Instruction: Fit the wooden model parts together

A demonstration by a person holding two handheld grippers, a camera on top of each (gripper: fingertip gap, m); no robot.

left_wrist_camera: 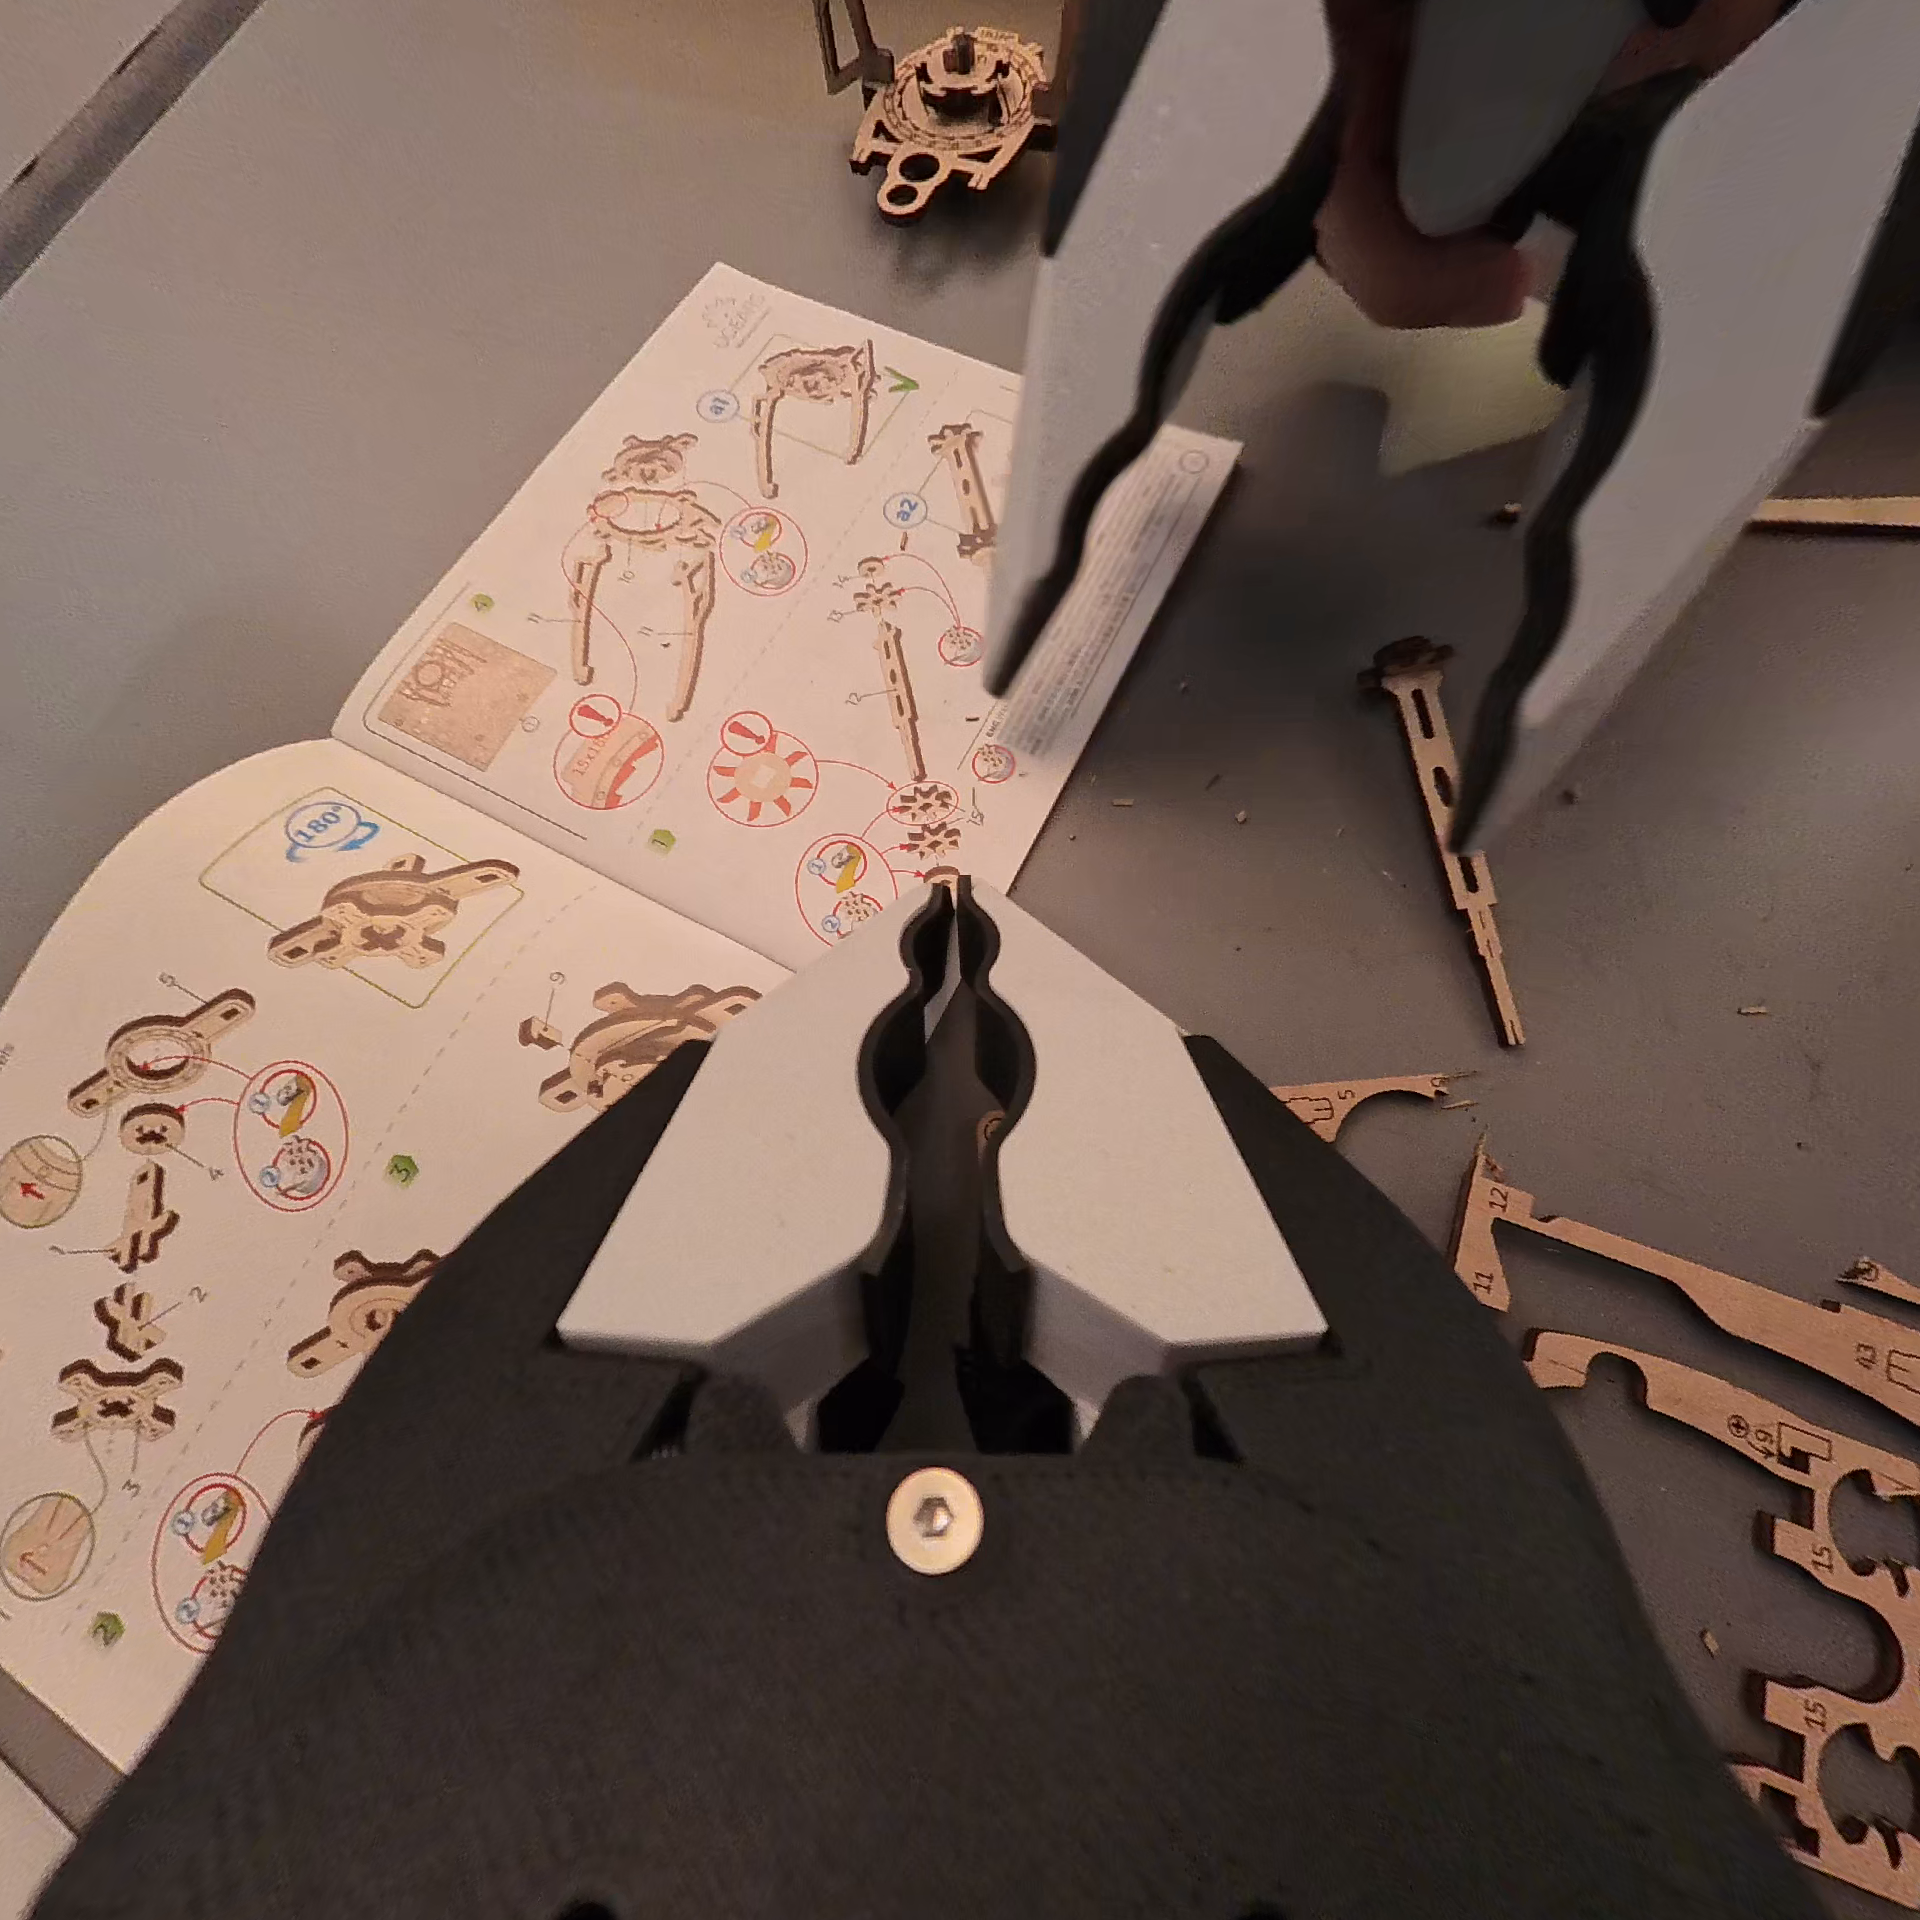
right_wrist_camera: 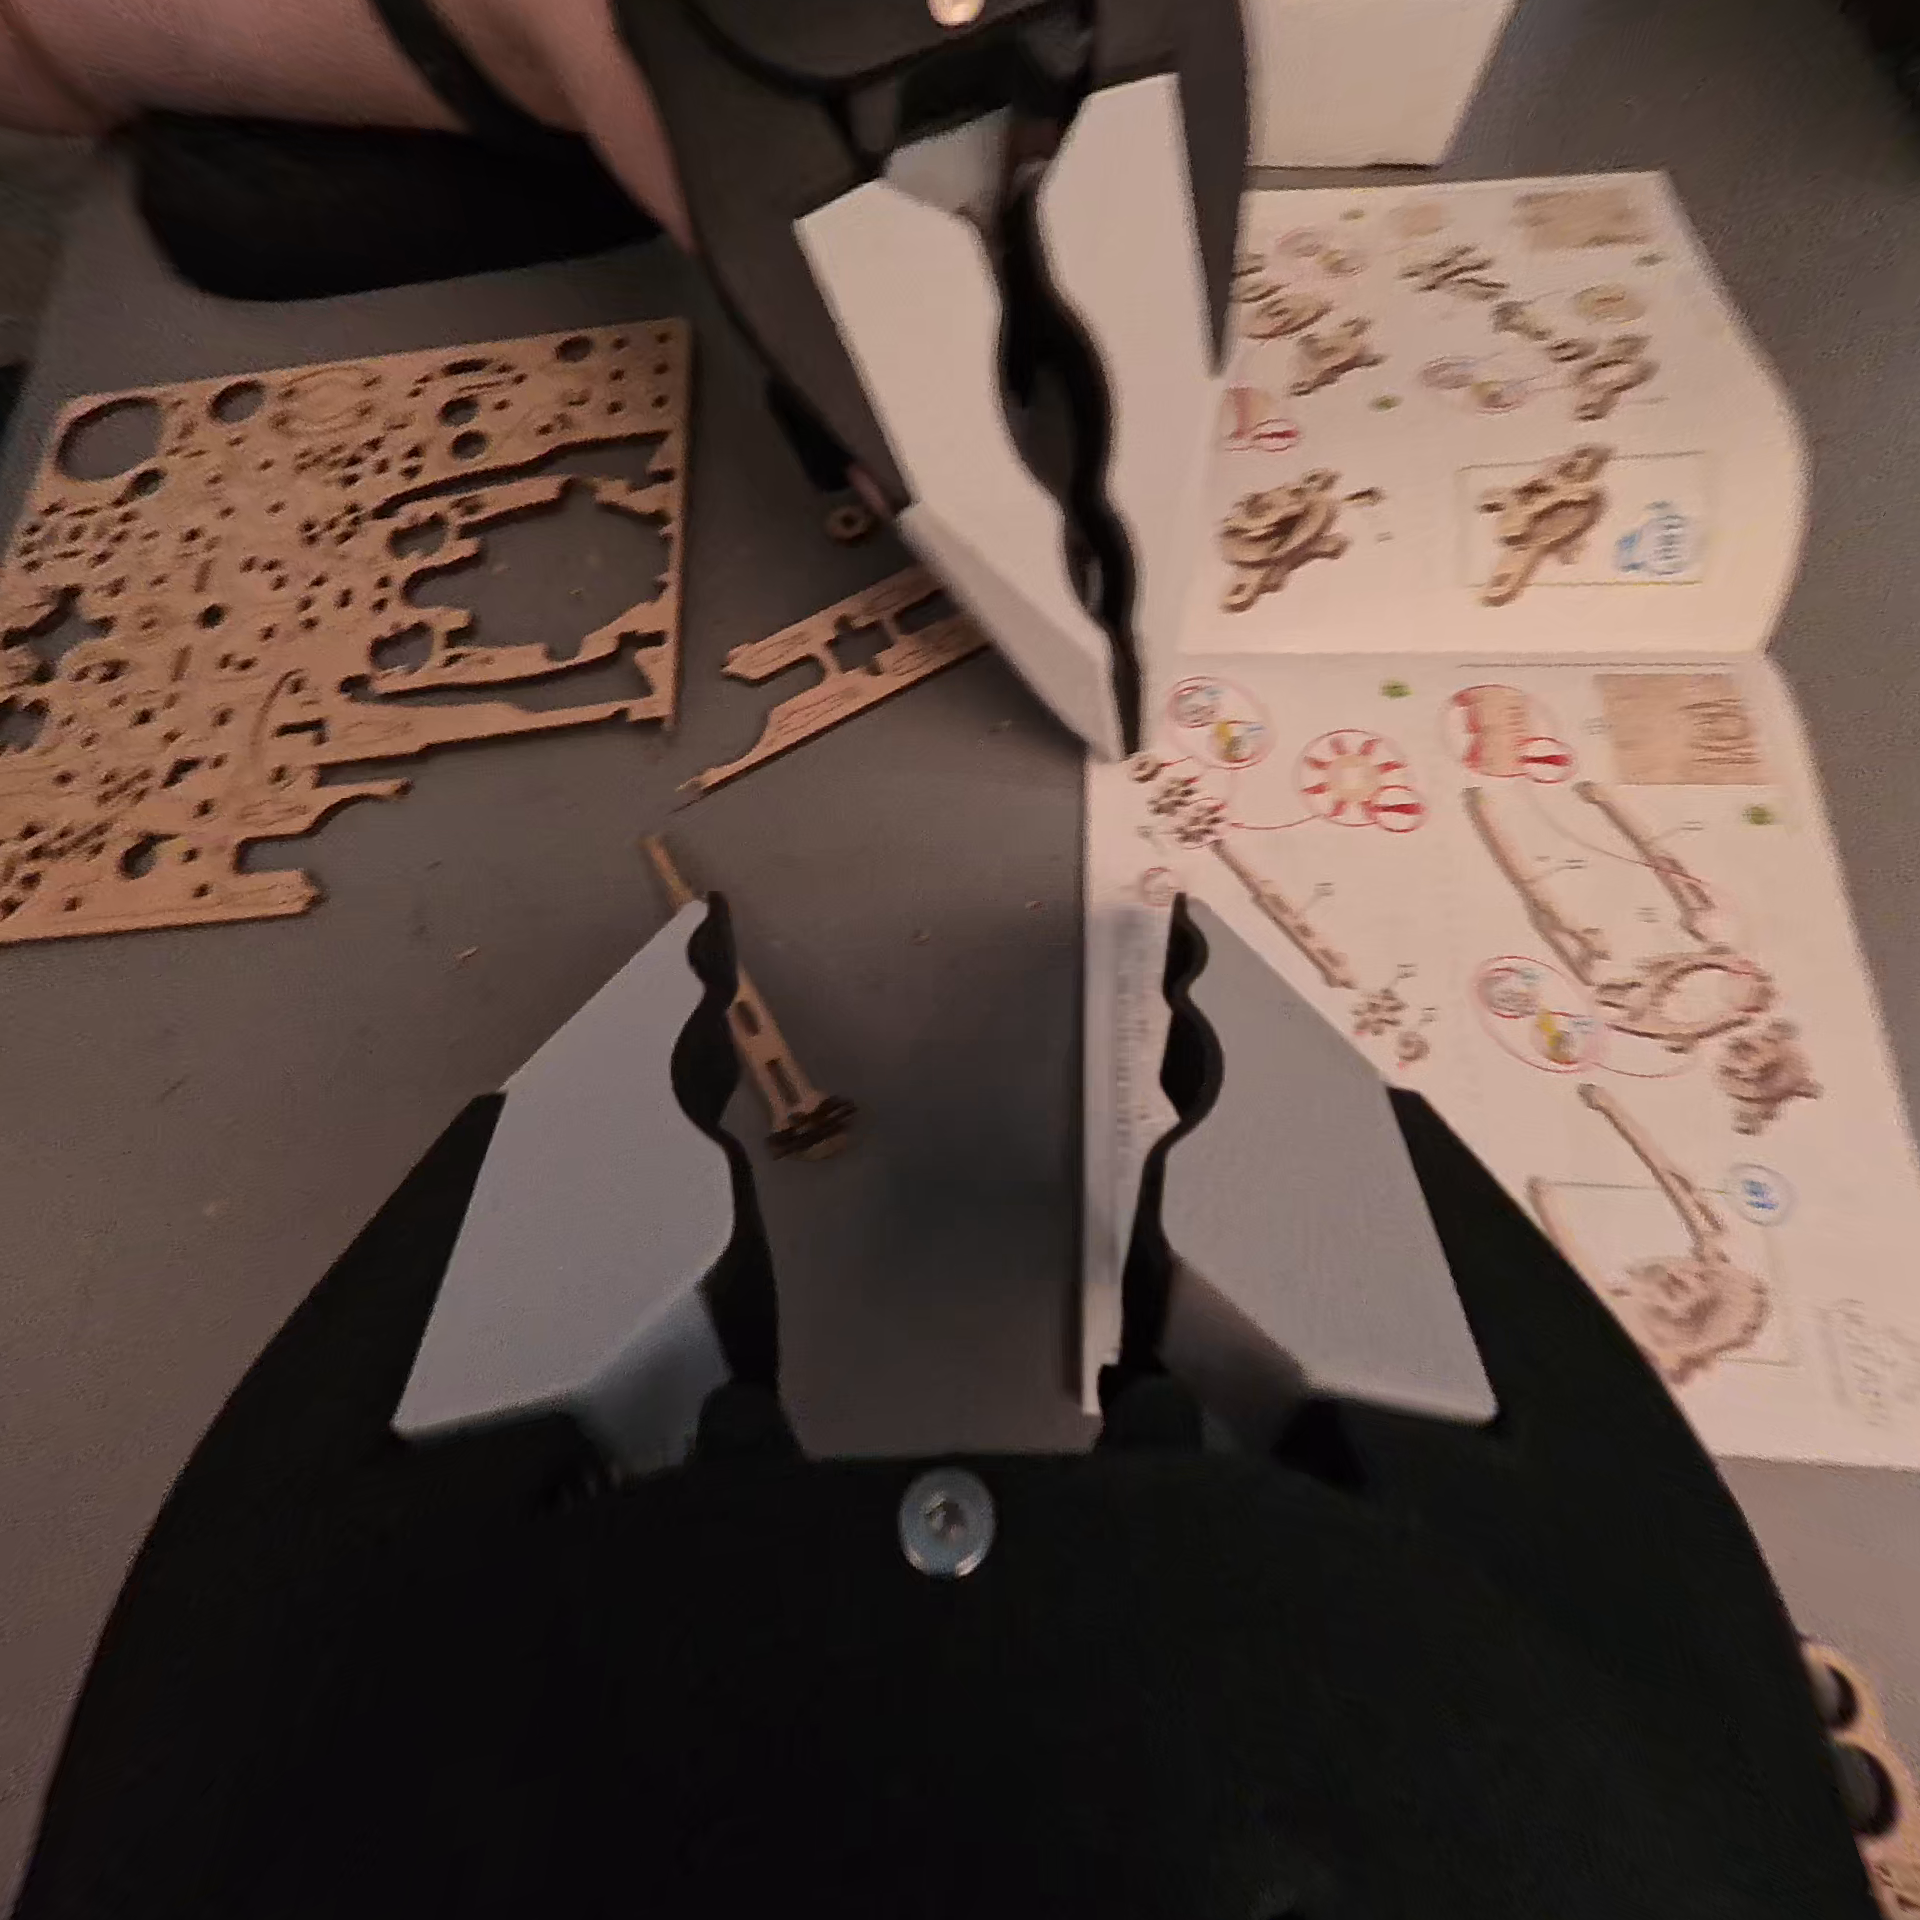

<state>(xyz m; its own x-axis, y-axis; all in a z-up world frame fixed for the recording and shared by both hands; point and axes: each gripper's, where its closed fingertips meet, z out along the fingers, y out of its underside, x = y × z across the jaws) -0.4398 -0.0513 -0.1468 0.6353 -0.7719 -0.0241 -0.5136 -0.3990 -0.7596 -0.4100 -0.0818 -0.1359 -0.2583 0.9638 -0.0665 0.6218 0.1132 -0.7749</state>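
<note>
A wooden stick with a gear-shaped head (left_wrist_camera: 1439, 831) lies flat on the grey table; in the right wrist view (right_wrist_camera: 764, 1049) it is partly behind one finger. My right gripper (right_wrist_camera: 948, 904) is open and empty, with one fingertip right at the stick's shaft. It also shows in the left wrist view (left_wrist_camera: 1231, 764). My left gripper (left_wrist_camera: 951, 894) is shut over the edge of the open instruction booklet (left_wrist_camera: 520, 831). I see nothing held in it. It points at the right gripper in the right wrist view (right_wrist_camera: 1117, 743). A partly built wooden model (left_wrist_camera: 951, 114) stands at the far side.
A punched-out plywood sheet (right_wrist_camera: 312, 603) and loose scrap strips (right_wrist_camera: 852, 665) lie to the left of the right gripper. More scrap frames (left_wrist_camera: 1714, 1403) lie to the right of the left gripper. A black object (right_wrist_camera: 364, 208) and a white box (right_wrist_camera: 1351, 83) stand farther back. Wood crumbs dot the table. It is some 15 centimeters from my right tips to the partly built wooden model (left_wrist_camera: 951, 114).
</note>
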